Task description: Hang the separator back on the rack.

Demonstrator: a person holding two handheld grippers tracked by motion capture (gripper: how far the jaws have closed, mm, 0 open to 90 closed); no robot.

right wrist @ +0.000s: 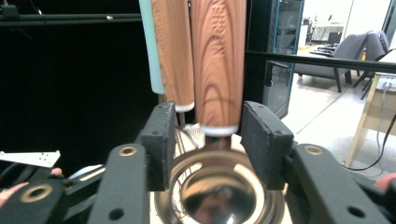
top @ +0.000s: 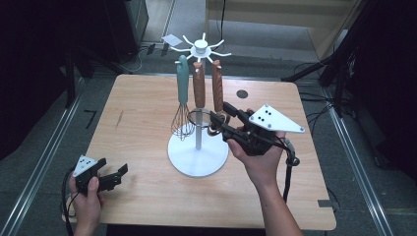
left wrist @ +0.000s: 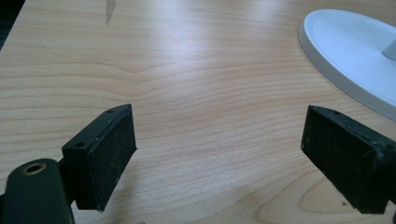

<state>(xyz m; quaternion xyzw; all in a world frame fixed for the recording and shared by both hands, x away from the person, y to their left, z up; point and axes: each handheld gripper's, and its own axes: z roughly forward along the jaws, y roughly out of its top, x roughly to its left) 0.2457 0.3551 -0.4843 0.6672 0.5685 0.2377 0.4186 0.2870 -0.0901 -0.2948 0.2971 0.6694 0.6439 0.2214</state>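
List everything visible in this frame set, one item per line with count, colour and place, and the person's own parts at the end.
Utensil stand: one, white, table centre.
Whisk: one, teal handle, hanging at the left of the stand.
Wooden-handled utensils: two, brown, hanging beside the whisk.
Ladle bowl: one, shiny metal, under the right-hand wooden handle.
Table: one, light wood.
Left gripper: one, black, near left corner, open above bare wood.
Right gripper: one, black, jaws either side of the right-hand handle, not pressing.
Hands: two, one per gripper.
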